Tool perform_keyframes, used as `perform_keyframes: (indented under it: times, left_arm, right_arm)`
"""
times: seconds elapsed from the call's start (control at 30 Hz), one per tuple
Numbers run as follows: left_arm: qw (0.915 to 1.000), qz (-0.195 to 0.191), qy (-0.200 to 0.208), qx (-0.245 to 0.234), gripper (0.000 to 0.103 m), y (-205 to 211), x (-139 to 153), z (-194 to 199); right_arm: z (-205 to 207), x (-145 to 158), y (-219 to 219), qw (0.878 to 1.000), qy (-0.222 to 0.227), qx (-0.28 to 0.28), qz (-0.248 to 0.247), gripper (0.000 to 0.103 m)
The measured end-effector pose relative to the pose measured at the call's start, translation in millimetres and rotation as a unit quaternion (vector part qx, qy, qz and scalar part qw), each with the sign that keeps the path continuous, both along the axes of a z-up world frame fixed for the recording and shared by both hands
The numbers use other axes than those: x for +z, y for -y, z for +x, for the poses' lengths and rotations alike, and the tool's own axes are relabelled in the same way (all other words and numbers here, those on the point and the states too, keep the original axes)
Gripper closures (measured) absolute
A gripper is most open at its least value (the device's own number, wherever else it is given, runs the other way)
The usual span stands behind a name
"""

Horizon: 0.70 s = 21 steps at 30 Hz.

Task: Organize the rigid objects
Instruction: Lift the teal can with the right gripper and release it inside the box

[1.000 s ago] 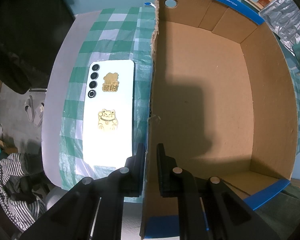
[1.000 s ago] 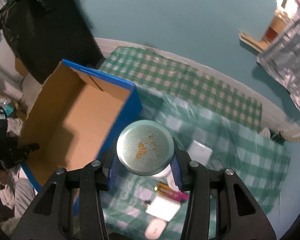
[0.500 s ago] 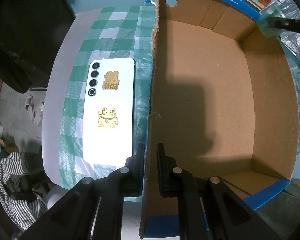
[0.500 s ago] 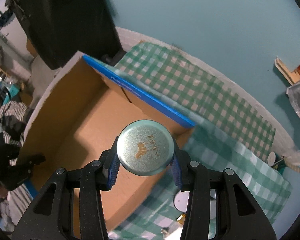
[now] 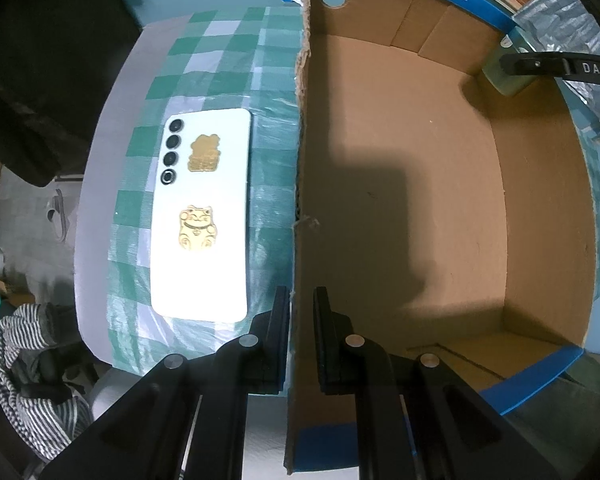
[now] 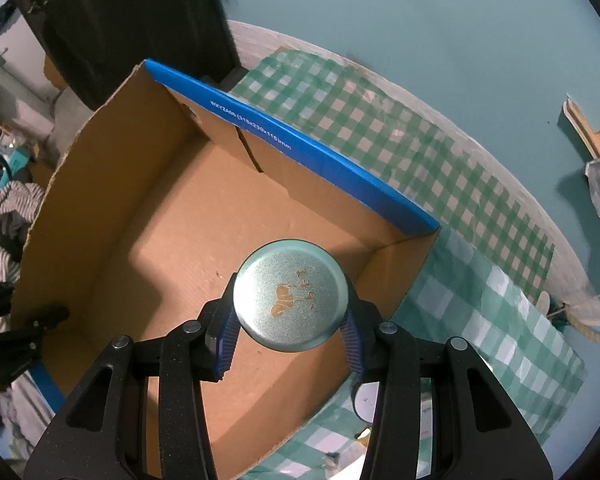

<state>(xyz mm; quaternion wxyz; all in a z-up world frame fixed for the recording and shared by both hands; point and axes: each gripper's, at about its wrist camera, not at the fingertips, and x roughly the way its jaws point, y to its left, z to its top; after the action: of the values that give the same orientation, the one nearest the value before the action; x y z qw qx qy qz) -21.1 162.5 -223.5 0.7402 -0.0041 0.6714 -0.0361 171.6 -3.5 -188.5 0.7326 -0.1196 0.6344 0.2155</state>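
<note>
Your right gripper [image 6: 290,336] has its blue ribbed pads pressed on either side of a round pale-green metal tin [image 6: 291,294] with a gold emblem on its lid, holding it lid-up over the near right corner of the open brown cardboard box with blue-trimmed walls [image 6: 324,168]. Your left gripper [image 5: 301,312] pinches the box's raw-edged left wall between its black fingers, closed tight on the cardboard. In the left wrist view the tin [image 5: 500,76] shows at the box's far right corner, above the rim. Outside the box, just beside the clamped wall, a white smartphone with gold lucky-cat stickers [image 5: 202,220] lies camera-side up on the green-and-white checked tablecloth [image 5: 236,60].
</note>
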Motion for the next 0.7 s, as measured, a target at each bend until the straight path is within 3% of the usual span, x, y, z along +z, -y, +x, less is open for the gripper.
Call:
perform_keyframes:
  times: [0.7]
  left_arm:
    - [0.9999, 0.001, -0.001, -0.017, 0.092, 6, -6, 2]
  right_arm:
    - [-6, 2, 22, 0.999, 0.004, -0.034, 0.003, 0.056]
